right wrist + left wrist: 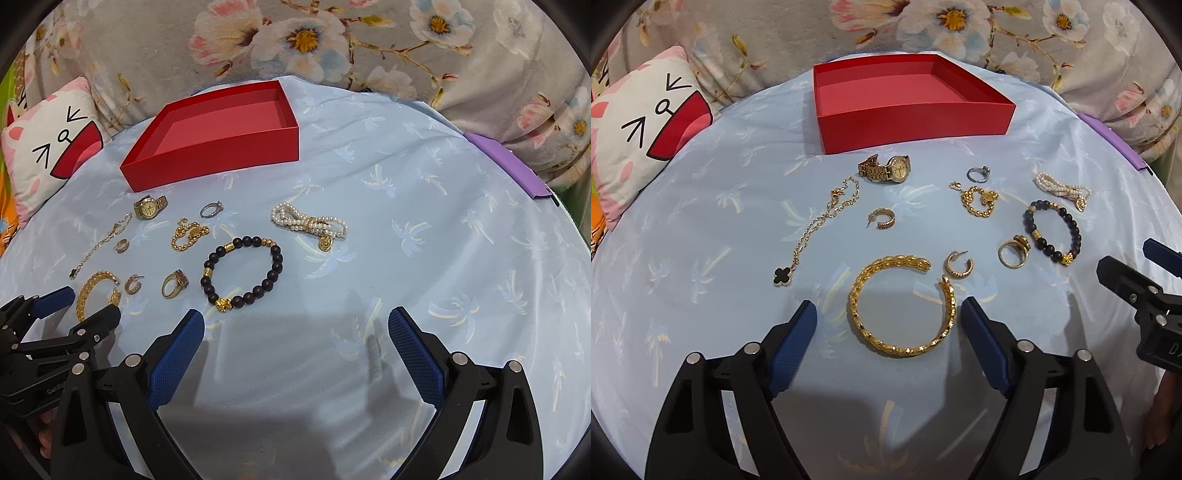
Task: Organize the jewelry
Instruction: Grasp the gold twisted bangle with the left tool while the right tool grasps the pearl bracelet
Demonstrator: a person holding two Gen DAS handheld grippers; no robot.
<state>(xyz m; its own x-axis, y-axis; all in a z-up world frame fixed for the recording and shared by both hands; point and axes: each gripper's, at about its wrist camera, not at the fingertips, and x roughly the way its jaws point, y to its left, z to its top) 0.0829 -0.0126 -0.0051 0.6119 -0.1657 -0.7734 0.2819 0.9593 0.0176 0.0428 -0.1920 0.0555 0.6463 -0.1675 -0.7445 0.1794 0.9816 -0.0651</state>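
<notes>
Jewelry all laid out on the blue cloth [701, 229], red box [912, 122] at the far side with nothing in it that I can see, so by my read nothing is sorted yet. My left gripper [886, 325] is spread wide, jaws straddling the gold cuff bangle [901, 306], one pad either side, not touching it as far as I can tell. Right gripper [295, 332] is wide apart too, holding nothing, over bare cloth just short of the black bead bracelet [242, 271].

Risks as I see them. That bangle is an open hoop lying flat; if I close on it across the gap it may flex, twist or squirt out sideways. One hoop earring [958, 264] sits just beside the bangle's open end, so a sloppy close could nudge or drag it along. Cloth is soft and rumpled; pads coming down low could pinch fabric with the metal and tug the whole spread, shifting the gold ring [1014, 253] and the chain necklace [820, 225]. The two grippers are also near each other at my left jaw's outer side, so a sideways swing could knock them together. On the carry to the box, a loose hold could drop the bangle onto the gold watch [886, 170] just in front of it.
</notes>
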